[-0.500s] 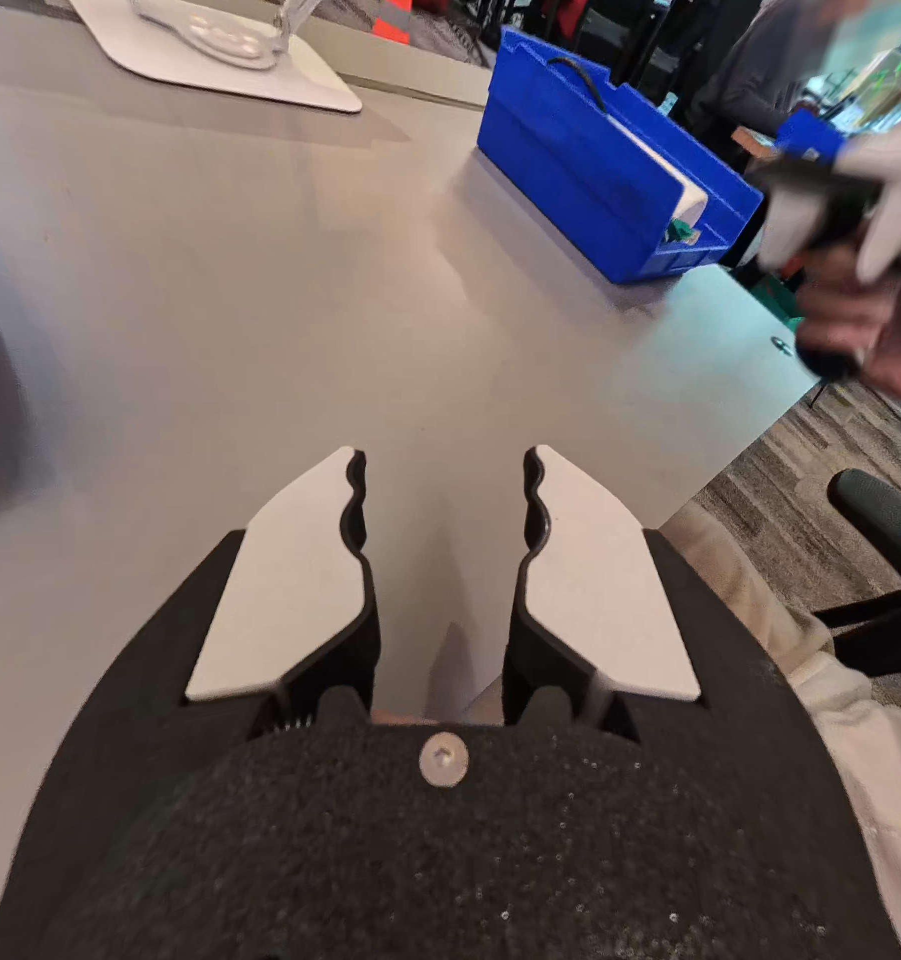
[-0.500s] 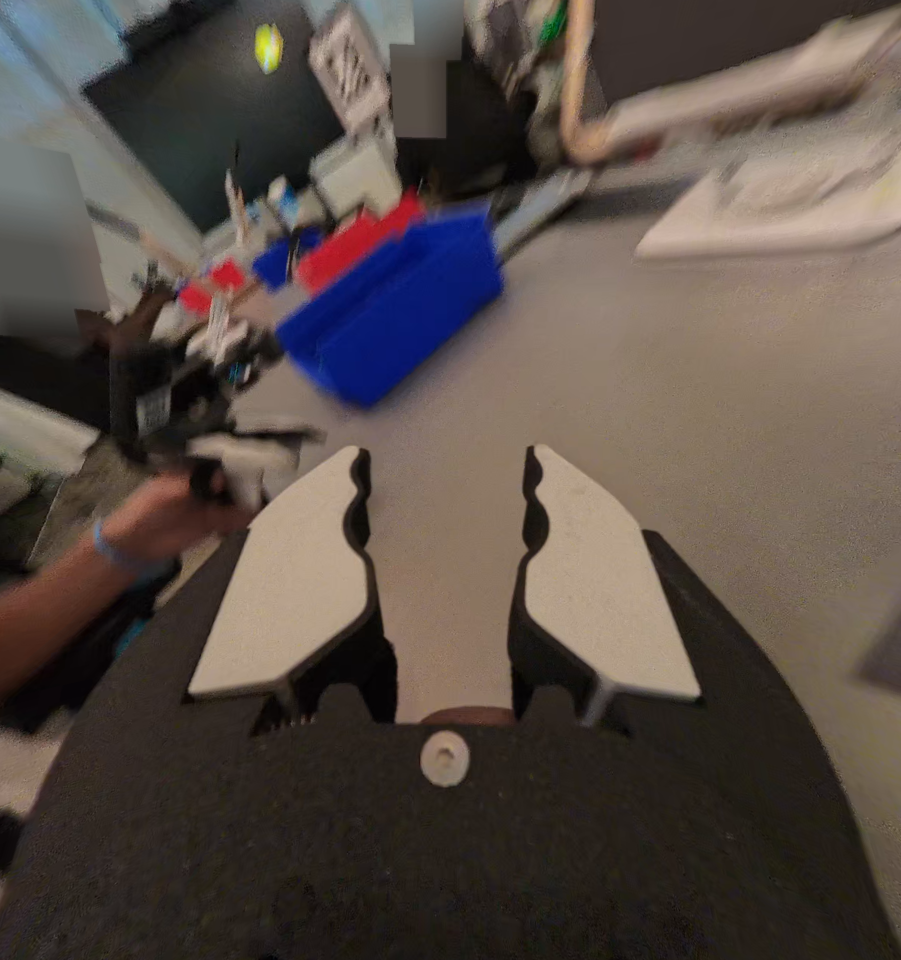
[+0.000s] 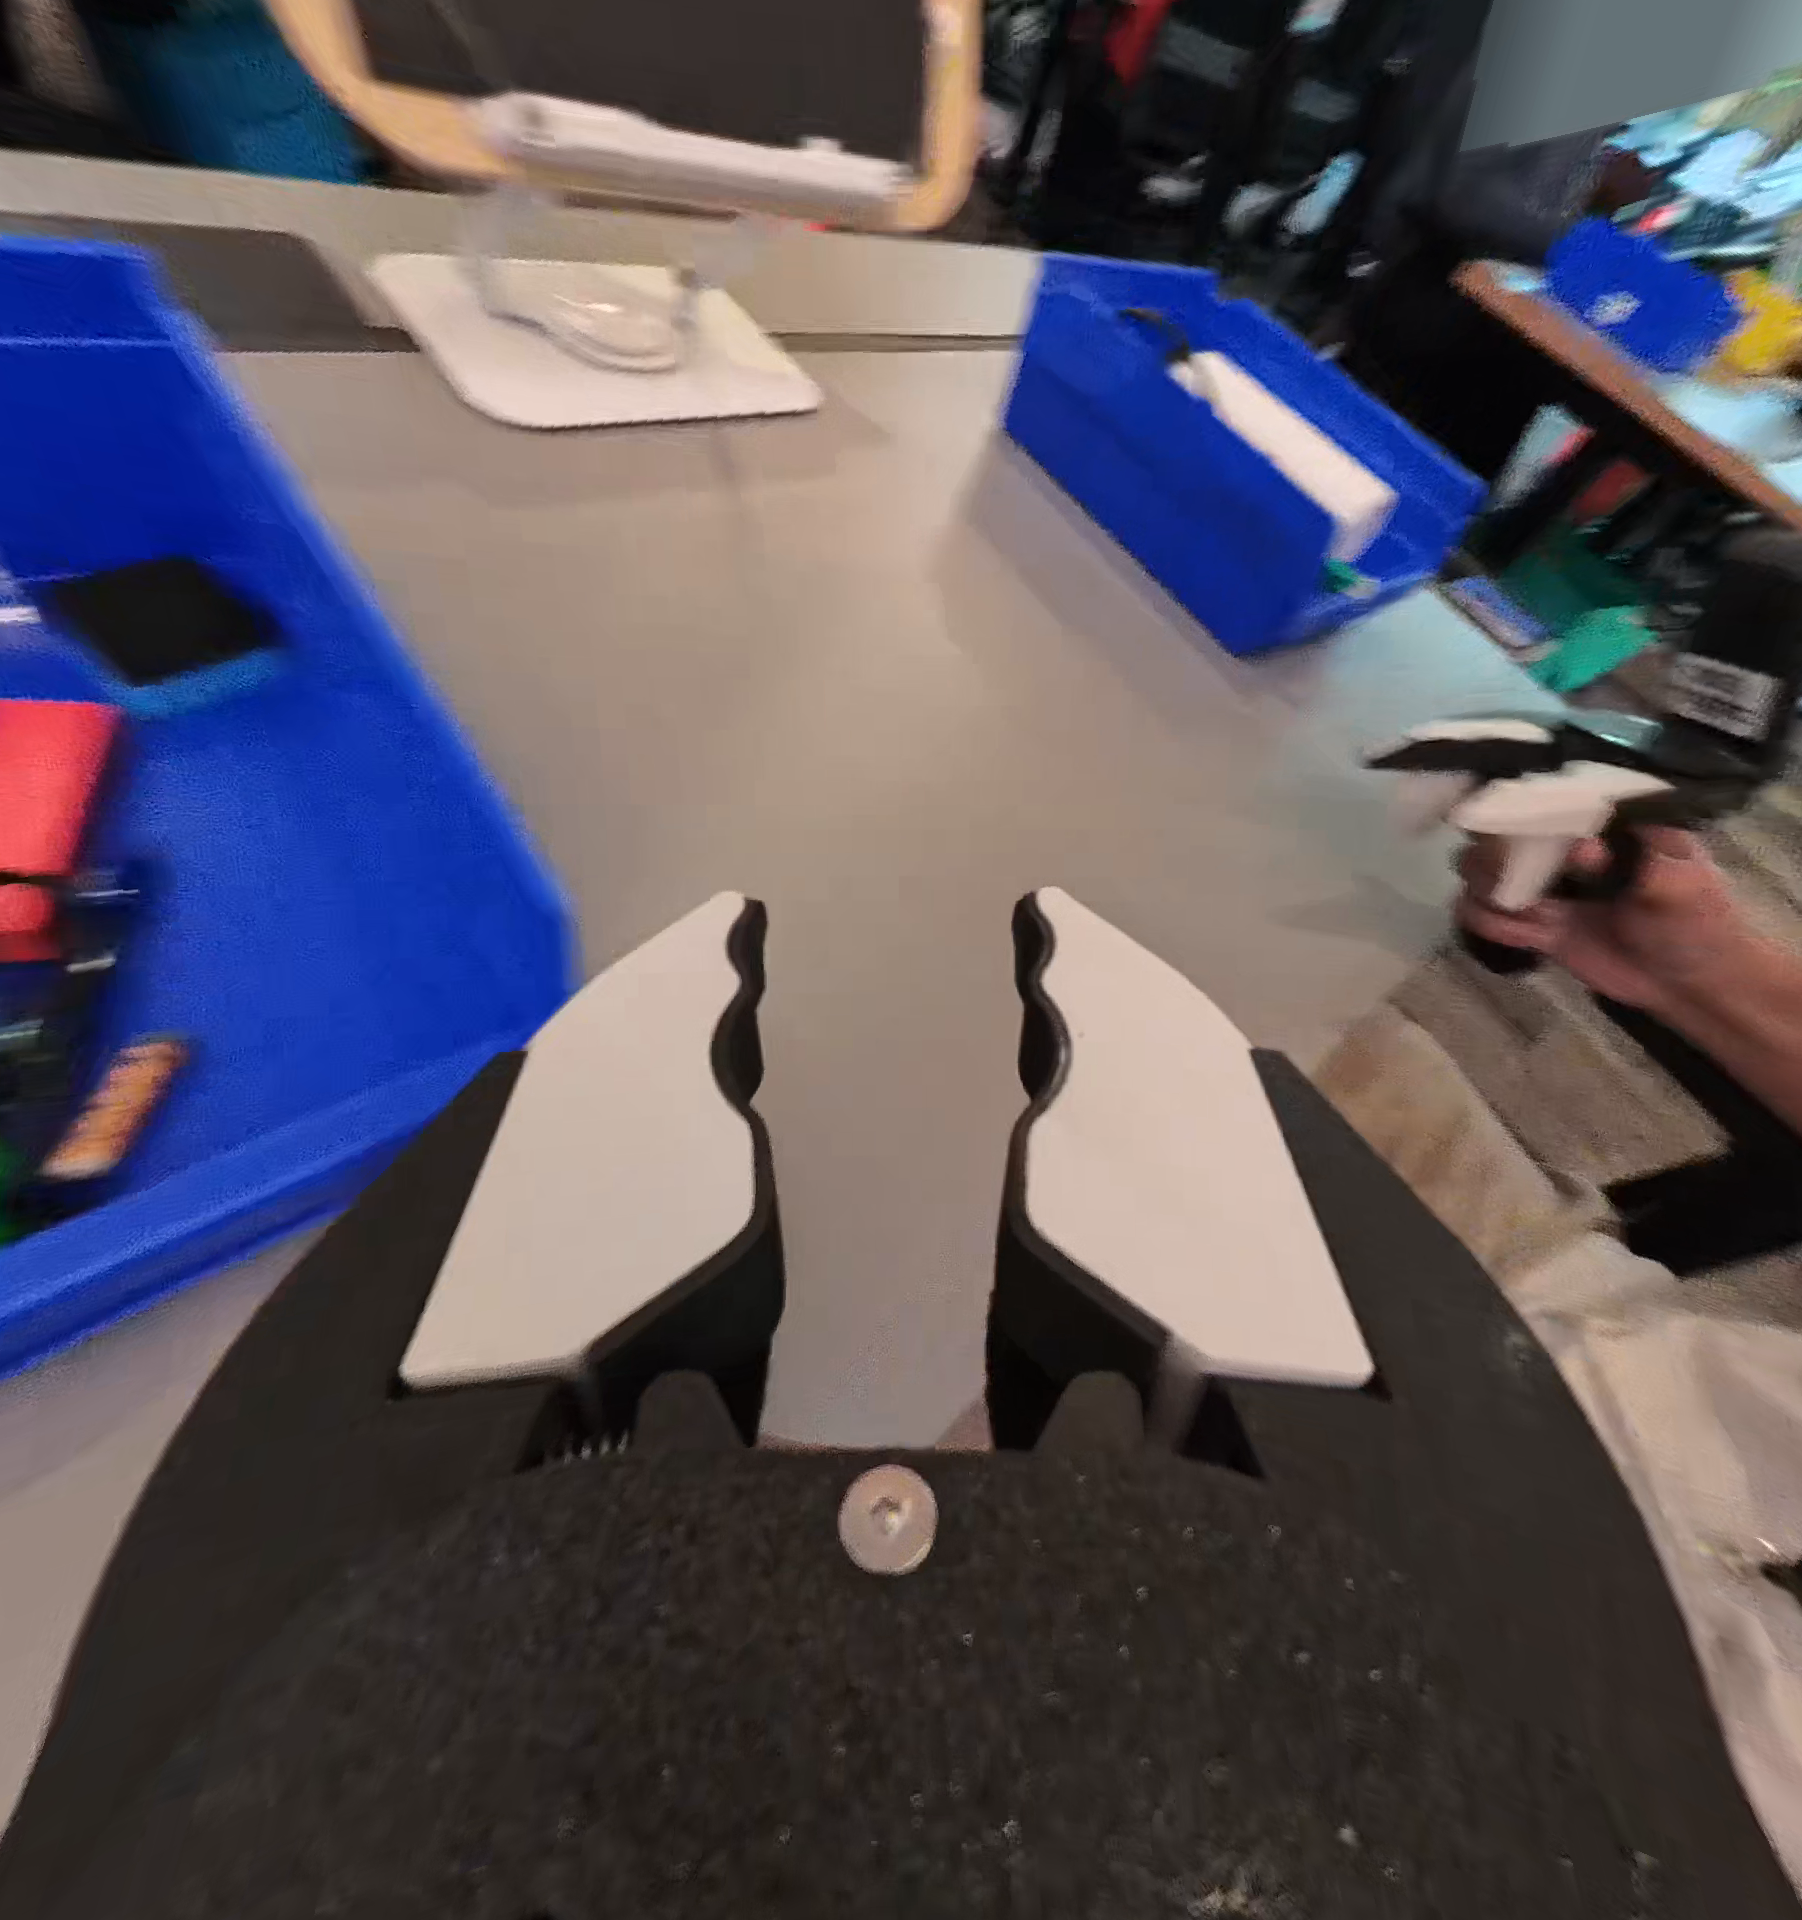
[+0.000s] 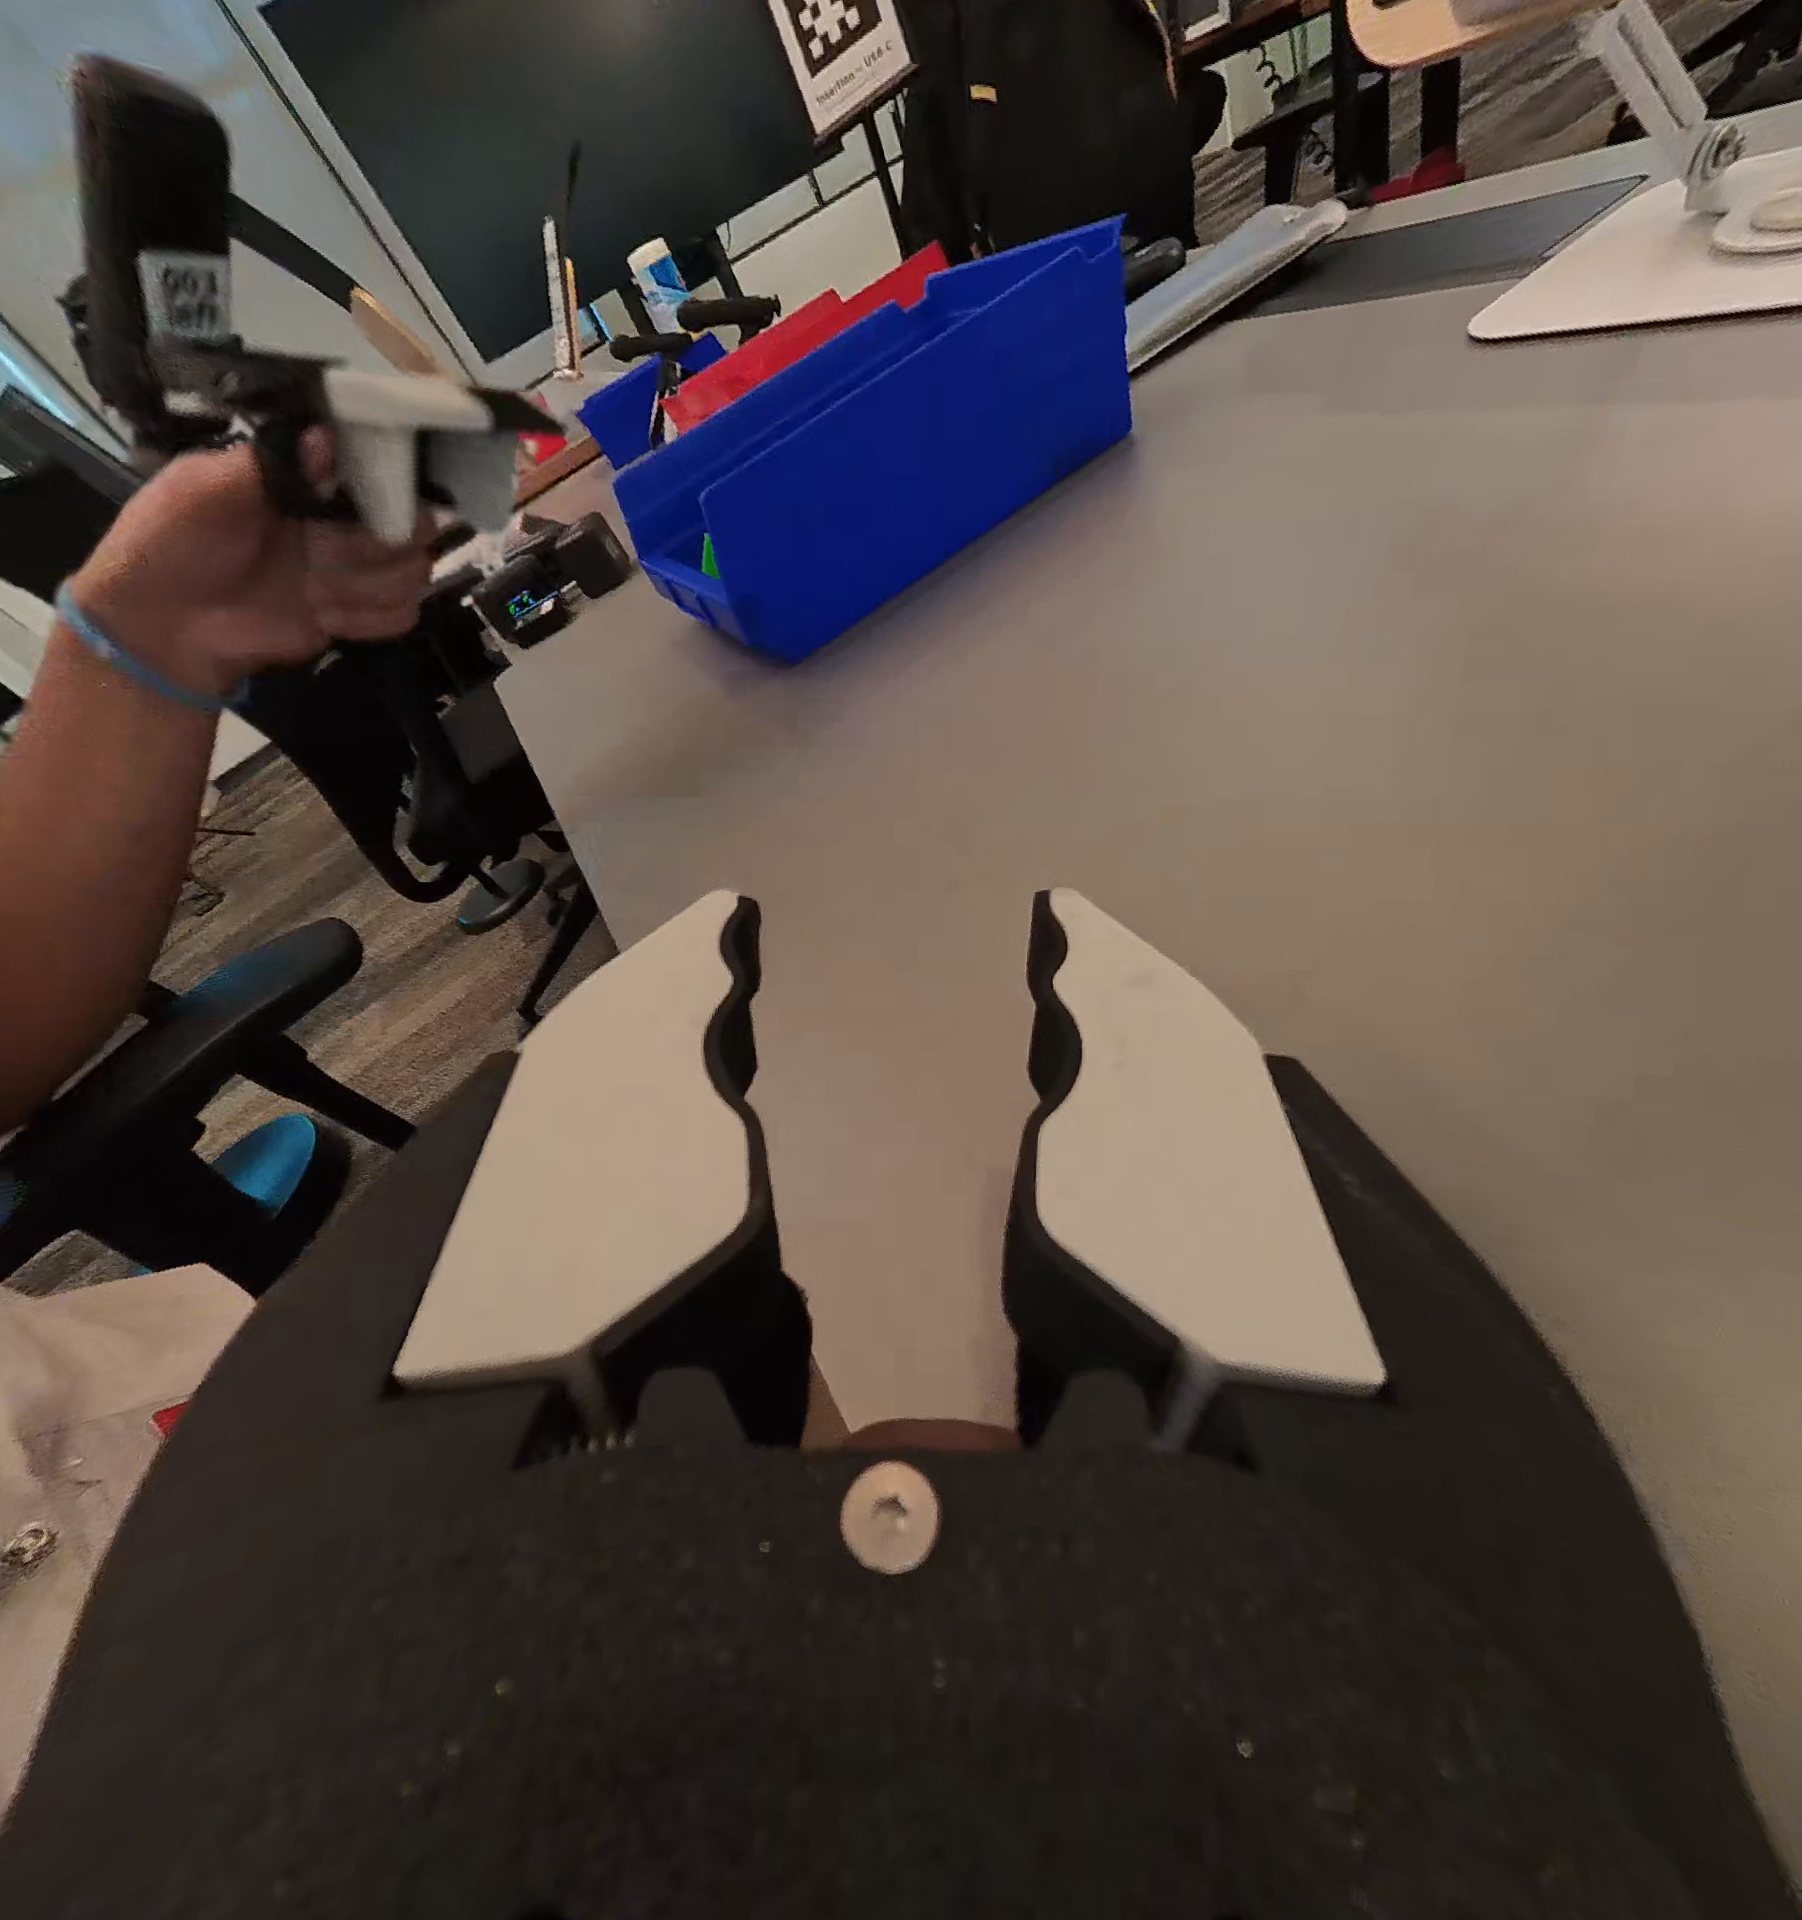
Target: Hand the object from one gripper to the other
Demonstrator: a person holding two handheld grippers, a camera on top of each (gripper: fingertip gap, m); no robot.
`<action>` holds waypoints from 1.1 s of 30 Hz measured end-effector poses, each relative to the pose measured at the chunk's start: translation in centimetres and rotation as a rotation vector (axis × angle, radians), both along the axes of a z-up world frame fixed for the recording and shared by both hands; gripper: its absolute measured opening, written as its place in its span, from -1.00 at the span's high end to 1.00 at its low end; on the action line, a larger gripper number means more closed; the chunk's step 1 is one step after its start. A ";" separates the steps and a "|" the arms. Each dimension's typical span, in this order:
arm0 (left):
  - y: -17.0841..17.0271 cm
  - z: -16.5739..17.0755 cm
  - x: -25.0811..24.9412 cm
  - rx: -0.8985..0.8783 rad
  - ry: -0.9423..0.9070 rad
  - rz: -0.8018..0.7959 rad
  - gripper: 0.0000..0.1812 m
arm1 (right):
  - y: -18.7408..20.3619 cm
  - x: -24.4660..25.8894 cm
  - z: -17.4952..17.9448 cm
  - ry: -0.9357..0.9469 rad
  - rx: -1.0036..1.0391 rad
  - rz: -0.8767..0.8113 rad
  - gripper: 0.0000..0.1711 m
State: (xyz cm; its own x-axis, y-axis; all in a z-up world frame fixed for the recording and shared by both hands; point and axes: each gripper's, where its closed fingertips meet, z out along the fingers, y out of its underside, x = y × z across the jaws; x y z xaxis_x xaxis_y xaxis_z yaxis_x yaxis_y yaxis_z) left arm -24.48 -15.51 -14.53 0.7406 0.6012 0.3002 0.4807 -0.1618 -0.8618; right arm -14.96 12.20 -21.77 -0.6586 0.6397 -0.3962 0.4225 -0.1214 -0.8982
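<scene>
Grippers, both yours, sit wide apart and hold nothing: left gripper (image 3: 889, 914) near the big blue bin (image 3: 377, 831), right gripper (image 4: 892, 914) over the grey table (image 4: 1396, 727).

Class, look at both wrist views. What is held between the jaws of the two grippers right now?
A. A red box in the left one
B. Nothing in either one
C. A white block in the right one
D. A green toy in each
B: the left gripper and the right gripper both stand with jaws apart, and only the bare grey table shows between them.
</scene>
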 end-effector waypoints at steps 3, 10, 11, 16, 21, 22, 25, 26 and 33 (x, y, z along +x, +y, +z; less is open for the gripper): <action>-3.7 -0.9 -5.7 -0.198 -0.105 0.077 0.40 | -0.6 0.1 -0.3 -0.005 0.020 0.033 0.42; -6.7 -8.0 -19.3 -0.625 -0.162 0.094 0.36 | -2.5 1.0 -0.6 -0.011 0.031 0.127 0.43; -6.5 -8.8 -20.2 -0.630 -0.197 0.079 0.41 | -2.6 1.2 -0.7 -0.011 0.037 0.136 0.44; -7.4 -12.5 -22.3 -0.732 -0.366 0.054 0.44 | -2.4 1.4 -1.1 -0.017 0.059 0.145 0.44; -8.3 -15.2 -22.5 -0.832 -0.440 0.072 0.40 | -2.1 1.2 -0.9 -0.050 -0.002 0.147 0.45; -8.2 -15.3 -22.6 -0.820 -0.443 0.085 0.42 | -2.1 1.1 -0.9 -0.055 -0.010 0.147 0.45; -8.4 -15.6 -22.9 -0.807 -0.434 0.120 0.65 | -2.0 1.0 -1.0 -0.068 -0.021 0.147 0.45; -8.4 -15.7 -22.9 -0.799 -0.426 0.125 0.65 | -2.0 1.0 -1.0 -0.072 -0.024 0.150 0.45; -8.8 -15.3 -22.6 -0.876 -0.243 0.150 0.65 | -2.3 1.1 -1.2 -0.085 -0.023 0.167 0.47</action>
State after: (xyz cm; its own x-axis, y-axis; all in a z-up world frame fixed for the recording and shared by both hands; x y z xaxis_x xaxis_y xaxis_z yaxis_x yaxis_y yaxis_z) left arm -47.06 -24.28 -29.80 0.6124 0.7720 -0.1704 0.7015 -0.6300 -0.3331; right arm -13.89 9.86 -23.00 -0.7187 0.5143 -0.4680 0.5123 -0.0634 -0.8564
